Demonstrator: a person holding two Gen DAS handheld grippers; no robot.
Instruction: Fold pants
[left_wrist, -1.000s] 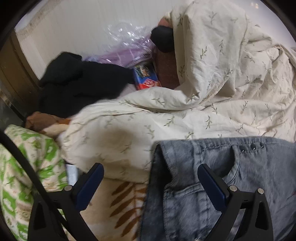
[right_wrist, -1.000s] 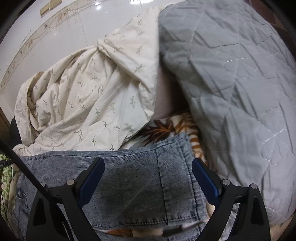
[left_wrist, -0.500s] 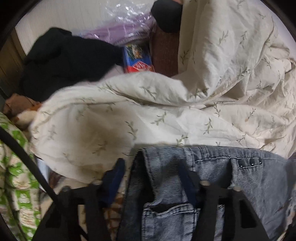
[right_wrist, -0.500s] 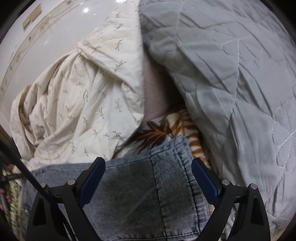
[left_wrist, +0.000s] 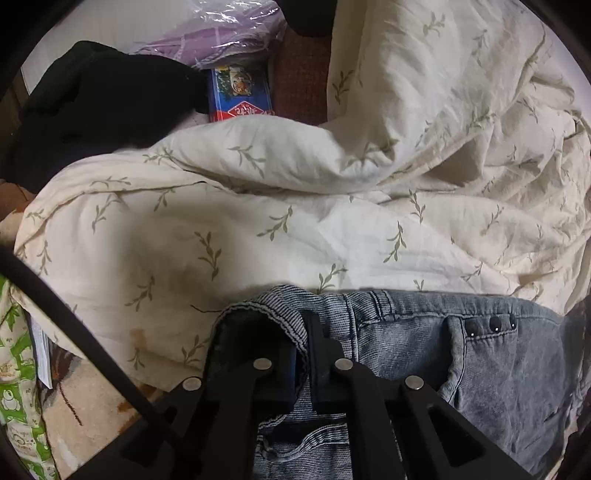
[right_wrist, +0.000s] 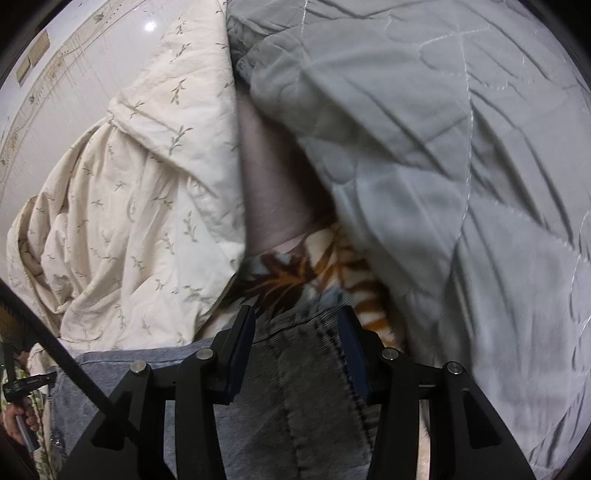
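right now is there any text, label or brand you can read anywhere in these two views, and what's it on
Blue printed box behind the cream leaf-print duvet: white script on a red panel, too blurred to read.
Faded blue denim pants: no label or print, only three dark studs.
Right wrist view: no text anywhere.

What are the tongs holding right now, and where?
Left tongs pinch the jeans at the waistband corner. Right tongs are closing around the jeans' other edge, not gripping yet.
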